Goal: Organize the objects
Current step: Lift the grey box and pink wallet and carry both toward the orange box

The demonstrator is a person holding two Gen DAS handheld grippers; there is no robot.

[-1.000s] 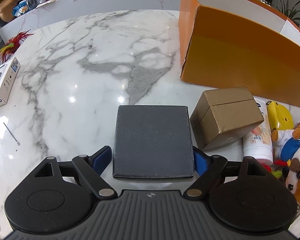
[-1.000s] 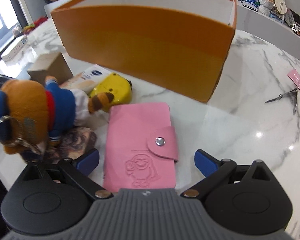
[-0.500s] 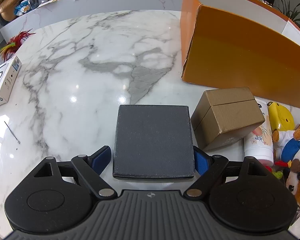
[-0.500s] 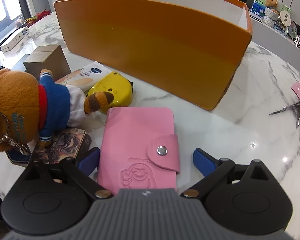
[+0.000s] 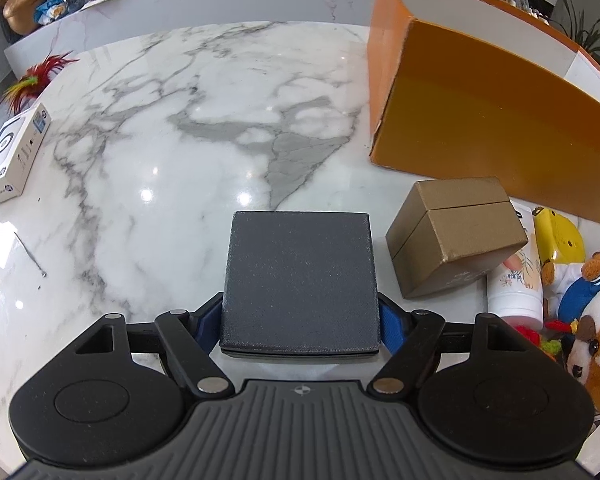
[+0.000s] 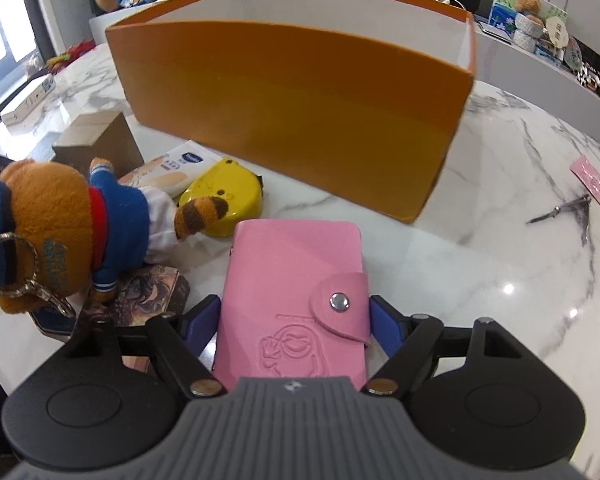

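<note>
Hand-held gripper on my left straddles a dark grey flat box that lies flat on the marble bench. Its jaws are closing, and the blue pads now sit right against the box's two sides; I read that as a grip taking hold of the box. A brown cardboard box stands just beside the grey one on its right, and past it a white tube and a yellow tape measure lie near the tall orange box. A white carton rests far off at the bench's left edge.

My right hand-held gripper has a pink snap-flap card wallet between its jaws, which are also closing. Its blue pads appear to meet the wallet's long edges, so I take it as pinched. The wallet lies flat on the bench, in front of the orange box and well clear of it. To its left a plush bear in a blue jacket lies on its side, its paw over the yellow tape measure, with a patterned card under its legs. A pair of nail clippers sits apart on the right.
</note>
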